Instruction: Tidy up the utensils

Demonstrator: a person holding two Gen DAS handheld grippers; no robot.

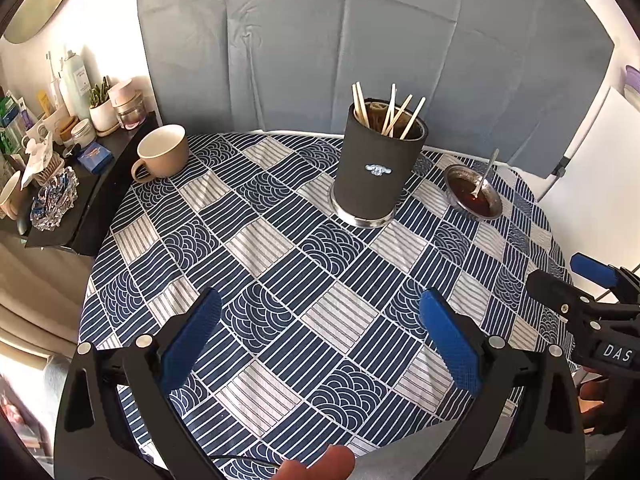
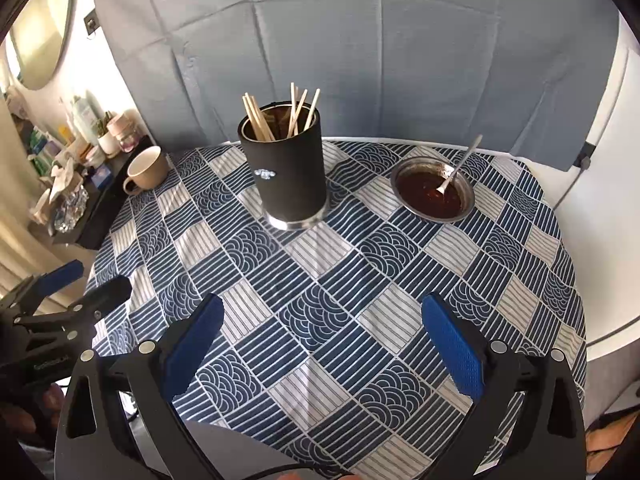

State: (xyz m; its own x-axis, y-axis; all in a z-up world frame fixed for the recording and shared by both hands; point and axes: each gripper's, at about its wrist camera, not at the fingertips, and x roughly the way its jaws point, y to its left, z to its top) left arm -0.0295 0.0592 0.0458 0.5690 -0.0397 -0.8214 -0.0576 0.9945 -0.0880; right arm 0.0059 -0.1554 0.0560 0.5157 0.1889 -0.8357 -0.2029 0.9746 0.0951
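Observation:
A black cylindrical holder [image 1: 374, 176] [image 2: 289, 174] stands upright at the far middle of the table with several wooden chopsticks [image 1: 394, 114] [image 2: 294, 116] sticking out of it. To its right a small metal bowl [image 1: 474, 192] [image 2: 434, 190] of dark sauce holds a metal spoon [image 1: 486, 176] [image 2: 460, 166] leaning on its rim. My left gripper [image 1: 320, 308] is open over the near cloth, holding nothing. My right gripper [image 2: 322, 312] is open too, also over bare cloth and well short of the holder.
A beige mug [image 1: 162, 154] [image 2: 146, 172] sits at the far left of the round table with its blue patterned cloth [image 1: 280, 264] [image 2: 340, 272]. A dark shelf [image 1: 76, 200] crowded with bottles and jars stands left of the table. A grey backdrop hangs behind.

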